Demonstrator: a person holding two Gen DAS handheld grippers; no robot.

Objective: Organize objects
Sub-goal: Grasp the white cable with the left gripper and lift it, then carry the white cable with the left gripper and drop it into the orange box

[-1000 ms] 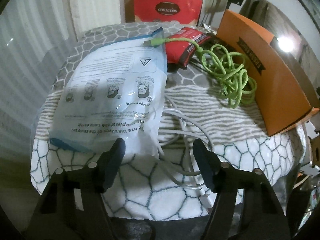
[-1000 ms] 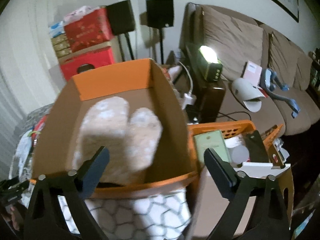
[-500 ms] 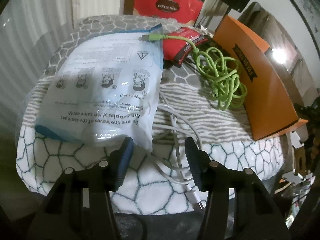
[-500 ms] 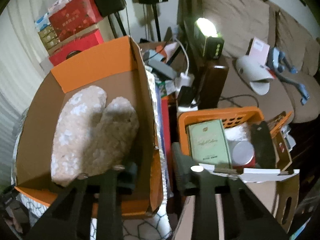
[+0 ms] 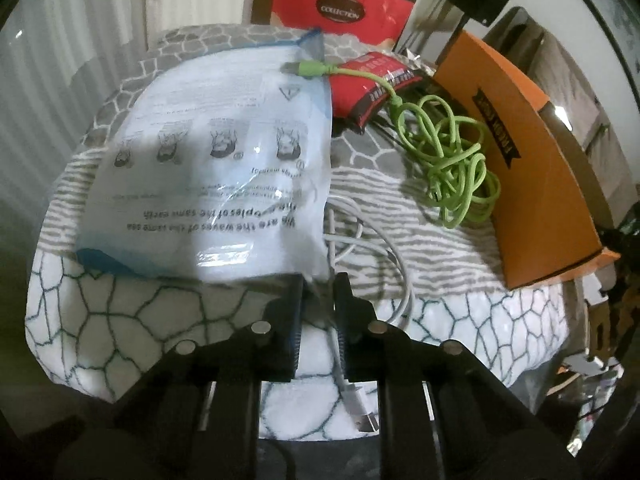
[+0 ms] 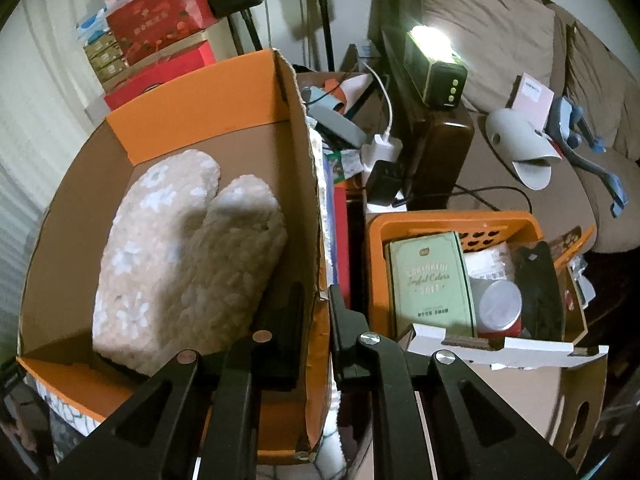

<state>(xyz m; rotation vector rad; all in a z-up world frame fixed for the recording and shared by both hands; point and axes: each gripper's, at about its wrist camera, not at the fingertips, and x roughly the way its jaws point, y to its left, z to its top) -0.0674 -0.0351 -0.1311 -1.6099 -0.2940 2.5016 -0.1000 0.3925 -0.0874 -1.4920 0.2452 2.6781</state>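
In the left wrist view a clear plastic bag (image 5: 216, 168) with printed text lies on the patterned blanket (image 5: 140, 340). A white cable (image 5: 358, 412) loops beside it. My left gripper (image 5: 318, 284) is closing; its narrow jaws pinch the white cable, and the bag's near corner sits at the fingertips. A tangled green cable (image 5: 452, 168) and a red packet (image 5: 368, 80) lie farther back, by the orange cardboard box (image 5: 532, 168). In the right wrist view my right gripper (image 6: 316, 300) is shut on that box's right wall (image 6: 308, 184). A pair of fuzzy beige slippers (image 6: 184, 264) lies inside.
An orange basket (image 6: 456, 220) to the right of the box holds a green tin (image 6: 432, 280) and other items. Behind it stand a lit lamp (image 6: 432, 64) and a brown sofa (image 6: 500, 40). Red boxes (image 5: 340, 8) are stacked behind the blanket.
The left jaws have gone from wide apart to nearly together at the bag's corner and the white cable. The right gripper came down over the box's right wall and shut on it.
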